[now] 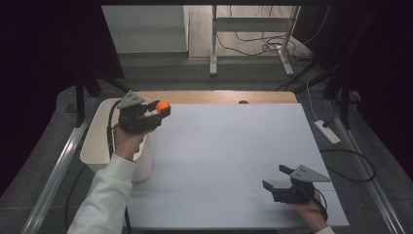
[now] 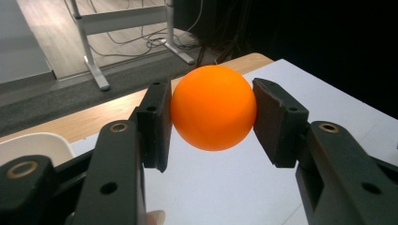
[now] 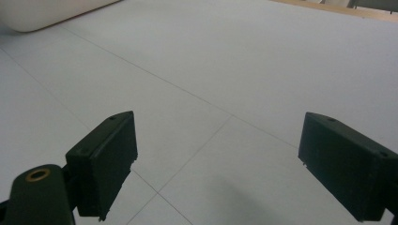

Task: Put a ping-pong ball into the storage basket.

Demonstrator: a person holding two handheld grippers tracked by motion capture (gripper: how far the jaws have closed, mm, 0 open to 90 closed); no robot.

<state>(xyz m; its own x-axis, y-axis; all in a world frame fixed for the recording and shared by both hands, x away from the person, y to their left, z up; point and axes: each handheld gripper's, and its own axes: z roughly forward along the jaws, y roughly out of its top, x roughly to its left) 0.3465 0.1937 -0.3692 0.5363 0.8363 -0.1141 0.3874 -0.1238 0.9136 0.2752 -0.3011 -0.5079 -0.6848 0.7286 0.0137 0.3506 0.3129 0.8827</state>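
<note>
An orange ball [image 2: 213, 107] is clamped between the two black jaws of my left gripper [image 1: 162, 108], which is shut on it. In the high view the ball [image 1: 162, 105] is held above the table's far left, just over the edge of a cream bin [image 1: 97, 146]. My right gripper [image 1: 276, 178] rests low over the near right part of the white table surface [image 1: 229, 146]. Its jaws stand wide open with nothing between them, and its fingers [image 3: 105, 157] hover over bare white board [image 3: 225, 70].
The cream bin sits at the table's left edge, and its rim [image 3: 42, 14] appears far off in the right gripper view. A wooden strip [image 1: 214, 96] borders the table's far side. Beyond it are a desk frame [image 1: 253, 34] and floor cables [image 1: 253, 46].
</note>
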